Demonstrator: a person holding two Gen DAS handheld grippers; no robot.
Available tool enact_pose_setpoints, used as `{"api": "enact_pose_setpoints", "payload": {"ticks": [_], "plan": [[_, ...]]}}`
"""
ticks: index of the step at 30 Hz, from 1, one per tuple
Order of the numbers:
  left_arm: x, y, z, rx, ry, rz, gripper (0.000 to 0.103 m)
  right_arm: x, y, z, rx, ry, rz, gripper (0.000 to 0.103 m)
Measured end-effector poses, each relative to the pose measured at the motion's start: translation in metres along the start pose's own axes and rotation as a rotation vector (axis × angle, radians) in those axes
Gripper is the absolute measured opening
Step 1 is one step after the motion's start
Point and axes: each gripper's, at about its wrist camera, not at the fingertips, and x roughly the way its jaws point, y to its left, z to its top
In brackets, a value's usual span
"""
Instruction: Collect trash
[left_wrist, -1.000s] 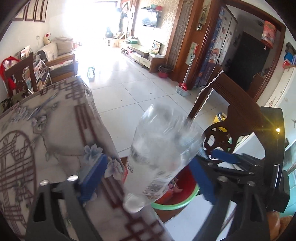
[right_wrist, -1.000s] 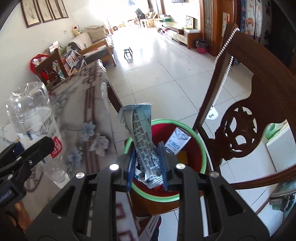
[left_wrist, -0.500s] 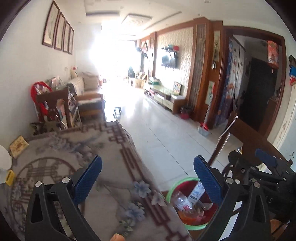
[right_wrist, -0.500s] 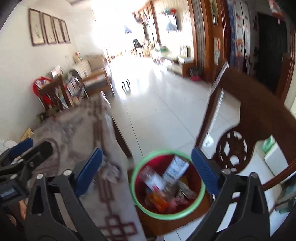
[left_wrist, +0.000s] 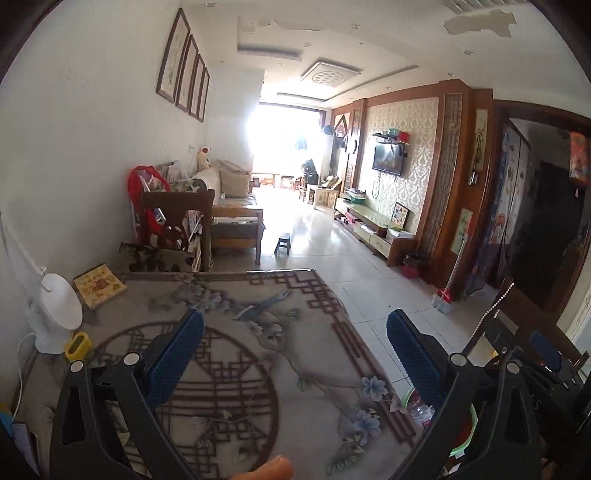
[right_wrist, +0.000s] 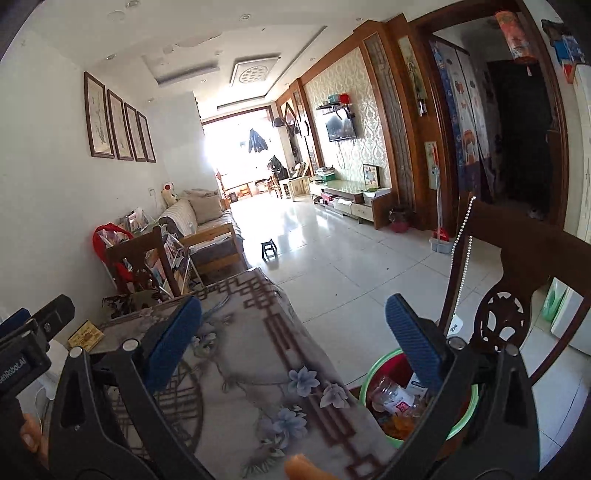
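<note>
1. Far left of the red bin, a white desk lamp (left_wrist: 55, 314) stands at the wall edge of the bench (left_wrist: 258, 354), with a small yellow object (left_wrist: 78, 345) beside its base and a flat yellow book (left_wrist: 99, 285) nearby; the book's print is too small to read.
2. The left hand-held gripper (left_wrist: 293, 356) hangs over the patterned cloth, blue pads (left_wrist: 177, 360) wide apart, nothing between them. In the right wrist view its body bears white lettering, cut off, roughly "etRobot.AI".
3. The right hand-held gripper (right_wrist: 293, 345) has just been opening; its jaws stand apart and empty.
4. The red bin (right_wrist: 413, 398), green-rimmed, sits on the floor just beside the bench edge, under a carved wooden chair (right_wrist: 517, 280).
5. Inside the bin lies a clear plastic bottle (right_wrist: 391, 397) with a red-and-white label, unreadable, among wrappers.
</note>
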Motion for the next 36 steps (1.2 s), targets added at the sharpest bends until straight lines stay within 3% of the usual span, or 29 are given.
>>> {"api": "enact_pose_setpoints", "payload": {"ticks": [7, 13, 23, 36], "plan": [[0.001, 0.073, 0.002, -0.023, 0.034, 0.076, 0.095, -0.023, 0.046, -0.009, -0.013, -0.013, -0.014, 0.099], [-0.004, 0.107, -0.004, -0.022, 0.040, 0.097, 0.095, -0.032, 0.077, -0.023, -0.004, -0.003, -0.041, 0.099], [-0.006, 0.130, -0.006, -0.049, 0.044, 0.101, 0.095, -0.038, 0.117, -0.033, -0.049, 0.006, -0.043, 0.099], [-0.006, 0.132, -0.009, -0.046, 0.047, 0.097, 0.095, -0.044, 0.127, -0.032, -0.061, 0.006, -0.052, 0.099]]}}
